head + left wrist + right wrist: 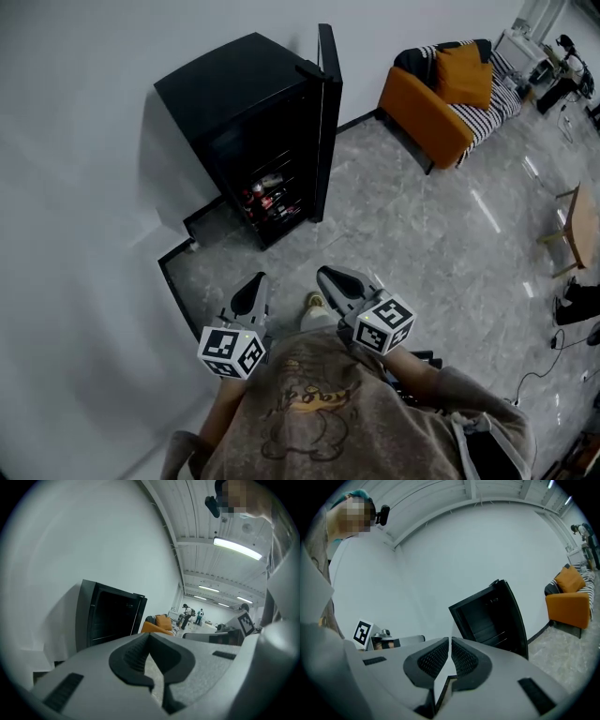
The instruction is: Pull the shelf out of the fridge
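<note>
A: The room?
B: Grey tiled floor (422,244), white wall (75,187), orange sofa (441,103). The black fridge (234,94) stands against the wall with its door (326,112) open.
A: The shelf?
B: The shelf (272,202) sits low inside the fridge, too dark to make out.
A: The tongs?
B: The left gripper (255,286) and right gripper (330,276) are both closed and empty, well apart from the fridge.

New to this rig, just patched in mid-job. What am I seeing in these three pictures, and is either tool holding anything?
There is no robot arm here: a person holds two hand-held grippers. The head view looks down from the person's head and shows the left gripper and the right gripper in front of the body. The other two pictures come from a camera riding on each gripper, looking along its grey jaws. Both pairs of jaws are closed with nothing between them. Ahead on the floor stands the black fridge against the wall. Its door is open, and what look like bottles sit low inside. Neither gripper touches it. An orange sofa sits beyond.
</note>
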